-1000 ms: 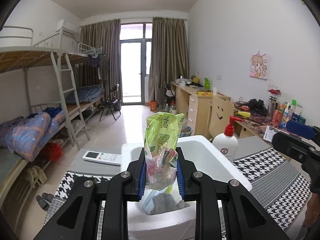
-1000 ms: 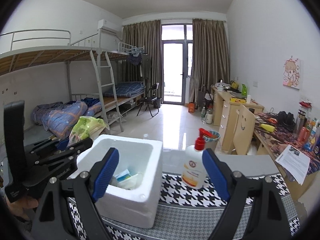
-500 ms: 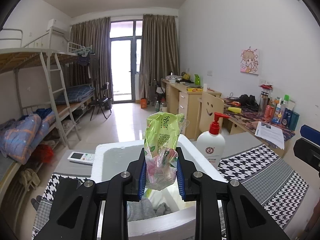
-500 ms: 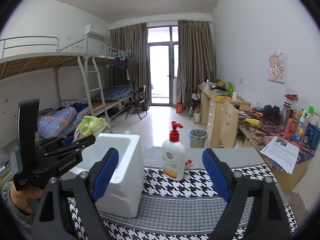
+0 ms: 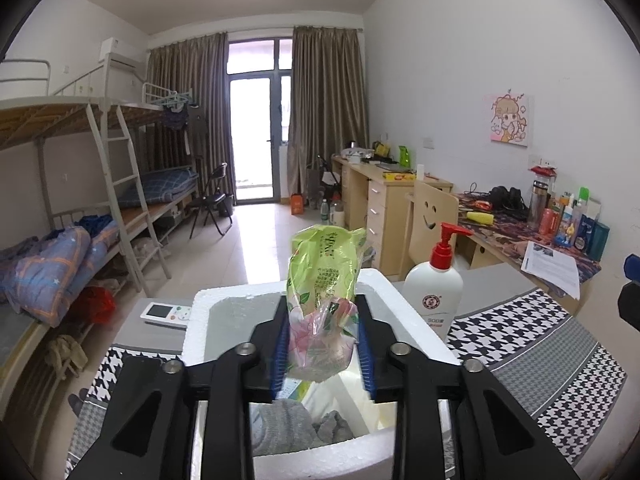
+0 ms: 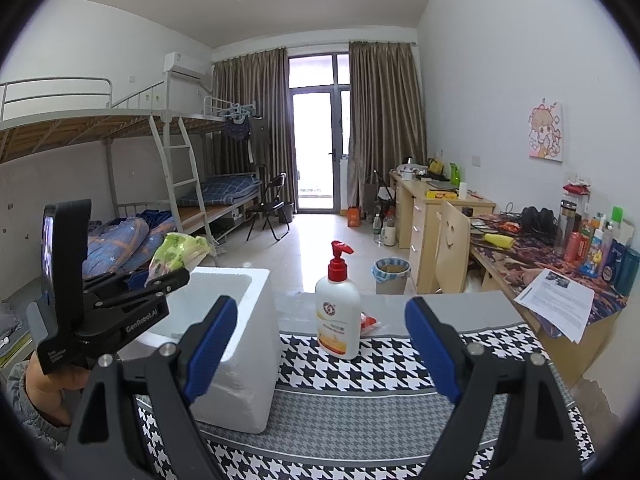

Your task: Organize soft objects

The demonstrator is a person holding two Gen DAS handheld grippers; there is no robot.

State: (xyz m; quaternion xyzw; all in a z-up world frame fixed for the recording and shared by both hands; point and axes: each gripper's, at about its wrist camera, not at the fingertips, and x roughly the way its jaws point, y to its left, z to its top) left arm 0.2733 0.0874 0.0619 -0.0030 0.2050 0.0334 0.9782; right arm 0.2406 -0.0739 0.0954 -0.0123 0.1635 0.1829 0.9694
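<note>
A green plastic tissue packet (image 5: 324, 280) stands upright between the blue pads of my left gripper (image 5: 324, 344), whose jaws are opening; the packet still hangs there, over the white foam box (image 5: 224, 300). Grey cloth items (image 5: 288, 428) and another packet lie in the box. In the right wrist view the left gripper (image 6: 160, 280) holds the green packet (image 6: 176, 252) above the box (image 6: 256, 320), with a person's hand under it. My right gripper (image 6: 320, 304) is wide open with nothing between its pads, to the right of the box; its edge (image 5: 630, 292) shows in the left wrist view.
A white lotion bottle (image 6: 338, 320) with a red pump stands on the houndstooth cloth (image 6: 360, 376) right of the box, a small red packet (image 6: 368, 322) behind it. A white remote (image 5: 166, 314) lies left of the box. Bunk beds stand left, cluttered desks right.
The left gripper carried the packet a little over the box and its pads have spread slightly. The right gripper's view swung right, bringing the lotion bottle between its open fingers.
</note>
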